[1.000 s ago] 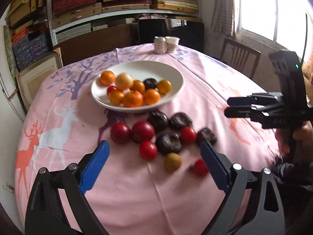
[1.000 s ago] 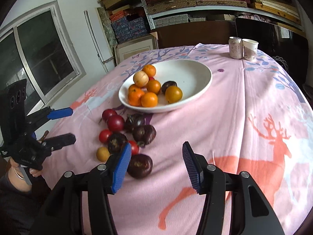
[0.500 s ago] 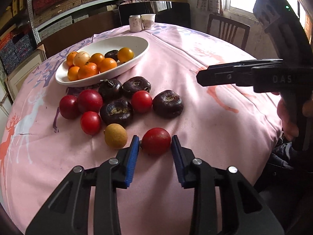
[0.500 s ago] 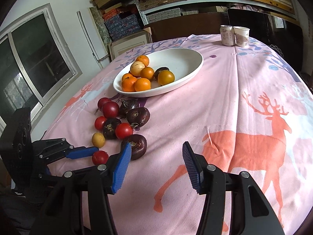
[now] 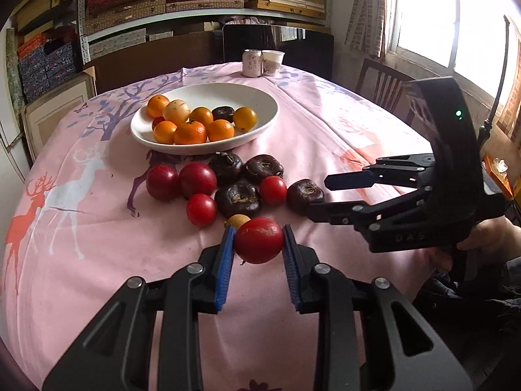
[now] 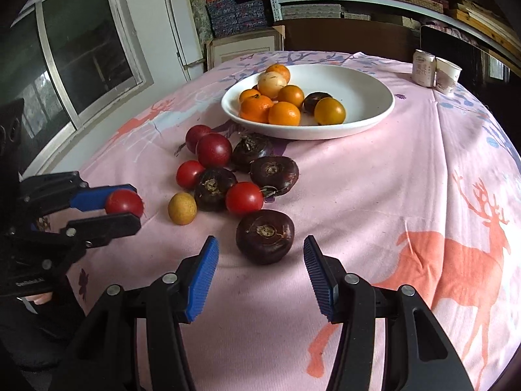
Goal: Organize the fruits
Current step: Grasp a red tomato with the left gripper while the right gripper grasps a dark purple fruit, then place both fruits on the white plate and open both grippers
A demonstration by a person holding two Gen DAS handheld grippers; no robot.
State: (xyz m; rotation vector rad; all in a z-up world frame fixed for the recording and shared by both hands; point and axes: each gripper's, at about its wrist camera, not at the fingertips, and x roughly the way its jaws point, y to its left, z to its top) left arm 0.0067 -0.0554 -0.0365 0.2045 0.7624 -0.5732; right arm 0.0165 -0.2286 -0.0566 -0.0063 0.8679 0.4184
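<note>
At the near edge of the pink tablecloth (image 5: 97, 260), the left gripper (image 5: 259, 244) clamps the round red tomato (image 5: 259, 240); too hard a squeeze may bruise it. The right gripper (image 6: 260, 275) stands half-open before a dark chestnut (image 6: 265, 236).

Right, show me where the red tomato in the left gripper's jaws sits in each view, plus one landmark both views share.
Left wrist view: the red tomato is low in the centre, pinched between the left gripper's blue pads.
Right wrist view: it is at the left edge, between the same jaws, left of the small yellow fruit.
Shared landmark: the white bowl of oranges.
</note>
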